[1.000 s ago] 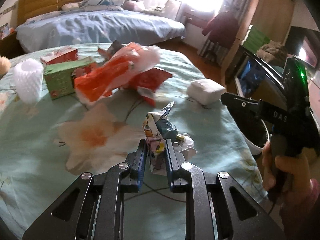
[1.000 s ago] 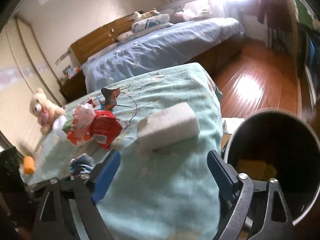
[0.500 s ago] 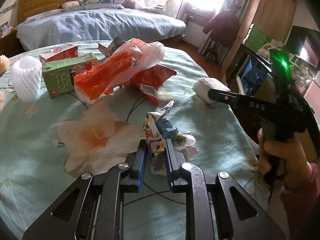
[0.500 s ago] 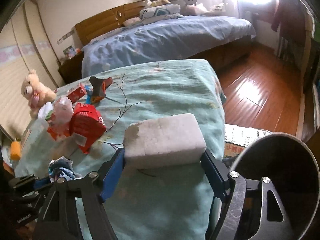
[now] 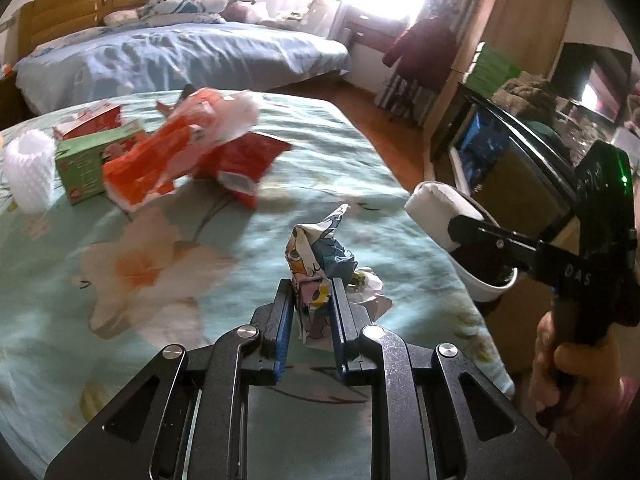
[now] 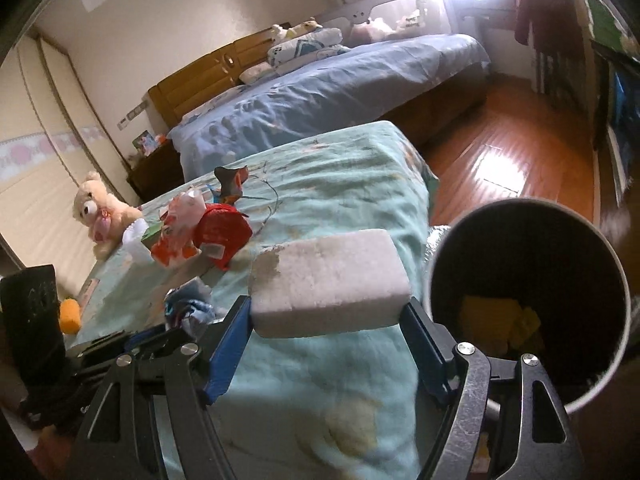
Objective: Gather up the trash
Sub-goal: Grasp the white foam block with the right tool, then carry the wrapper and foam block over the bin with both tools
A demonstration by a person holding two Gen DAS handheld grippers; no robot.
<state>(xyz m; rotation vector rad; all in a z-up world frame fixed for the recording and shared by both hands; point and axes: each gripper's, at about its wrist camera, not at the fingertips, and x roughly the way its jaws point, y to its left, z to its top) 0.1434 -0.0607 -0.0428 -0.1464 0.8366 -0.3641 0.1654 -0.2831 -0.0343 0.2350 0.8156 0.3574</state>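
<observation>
My left gripper is shut on a crumpled wad of colourful printed paper, just above the teal flowered cover. More white crumpled paper lies right beside it. My right gripper is shut on a white foam block, its blue pads pressing on both ends. The block hangs off the cover, next to the open round bin. In the left wrist view the same foam block hovers over the bin's white rim, and a hand grips the right gripper's handle.
Orange and red wrappers, a green carton, a red box and a white foam net sleeve lie at the cover's far left. A teddy bear sits at its edge. A blue bed stands behind; yellow pieces lie in the bin.
The right gripper's jaws came around the foam block, closed on it and lifted it off the cover toward the bin. The left gripper kept its hold on the paper wad.
</observation>
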